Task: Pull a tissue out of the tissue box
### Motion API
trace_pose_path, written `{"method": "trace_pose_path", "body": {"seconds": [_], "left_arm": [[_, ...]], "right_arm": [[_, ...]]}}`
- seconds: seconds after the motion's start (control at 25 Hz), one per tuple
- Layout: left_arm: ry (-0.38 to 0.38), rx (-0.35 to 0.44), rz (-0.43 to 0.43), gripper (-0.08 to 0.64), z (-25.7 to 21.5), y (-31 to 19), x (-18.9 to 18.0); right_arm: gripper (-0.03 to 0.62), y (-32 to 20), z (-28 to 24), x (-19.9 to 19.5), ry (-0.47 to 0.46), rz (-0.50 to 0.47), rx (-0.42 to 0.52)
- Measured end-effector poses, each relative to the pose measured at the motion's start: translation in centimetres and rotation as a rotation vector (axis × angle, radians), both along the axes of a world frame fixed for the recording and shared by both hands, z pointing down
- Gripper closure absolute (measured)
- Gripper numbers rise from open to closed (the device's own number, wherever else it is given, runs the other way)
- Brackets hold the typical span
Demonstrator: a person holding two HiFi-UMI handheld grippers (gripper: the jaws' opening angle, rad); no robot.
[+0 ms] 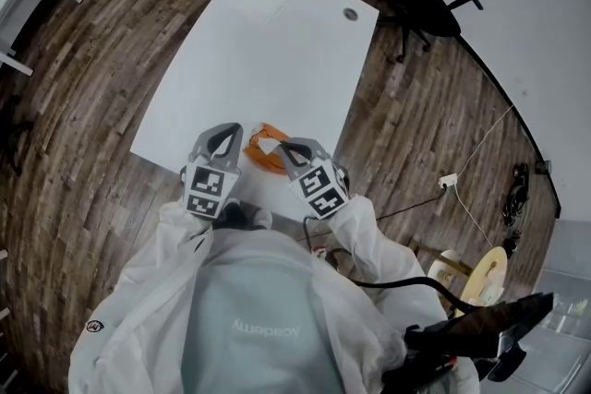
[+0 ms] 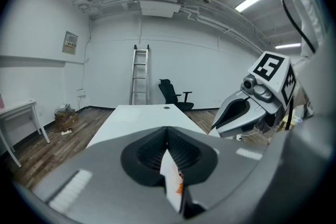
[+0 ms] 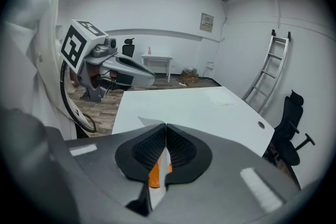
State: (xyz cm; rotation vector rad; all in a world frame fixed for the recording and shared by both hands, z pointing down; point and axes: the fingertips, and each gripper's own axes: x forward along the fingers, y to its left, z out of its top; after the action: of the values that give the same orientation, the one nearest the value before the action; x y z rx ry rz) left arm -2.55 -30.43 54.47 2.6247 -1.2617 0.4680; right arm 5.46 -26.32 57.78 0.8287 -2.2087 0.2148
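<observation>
- Head view: a white table [image 1: 277, 32] stands on wood flooring. The orange tissue box [image 1: 261, 158] lies at the table's near edge, between the left gripper [image 1: 236, 136] and the right gripper [image 1: 283, 147]. Both grippers angle inward and down from bent arms.
- Left gripper view: the jaws are pinched together on a white flap [image 2: 172, 181] with an orange mark, which we take for the box's edge. This hand should simply anchor the box.
- Right gripper view: the jaws are clamped on a white tissue [image 3: 160, 162], as we read it, with orange just behind. We would draw it up and away steadily, so it neither tears nor drags the box.
</observation>
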Motion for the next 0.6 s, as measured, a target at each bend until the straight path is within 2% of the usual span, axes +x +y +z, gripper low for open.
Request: {"method": "trace_pose_path", "body": {"seconds": [0.6], "left_arm": [[-0.018, -0.051, 0.033, 0.560, 2.7, 0.5, 0.6]], "right_arm": [[0.588, 0.2, -2.1, -0.6, -0.027, 0.003, 0.031]]}}
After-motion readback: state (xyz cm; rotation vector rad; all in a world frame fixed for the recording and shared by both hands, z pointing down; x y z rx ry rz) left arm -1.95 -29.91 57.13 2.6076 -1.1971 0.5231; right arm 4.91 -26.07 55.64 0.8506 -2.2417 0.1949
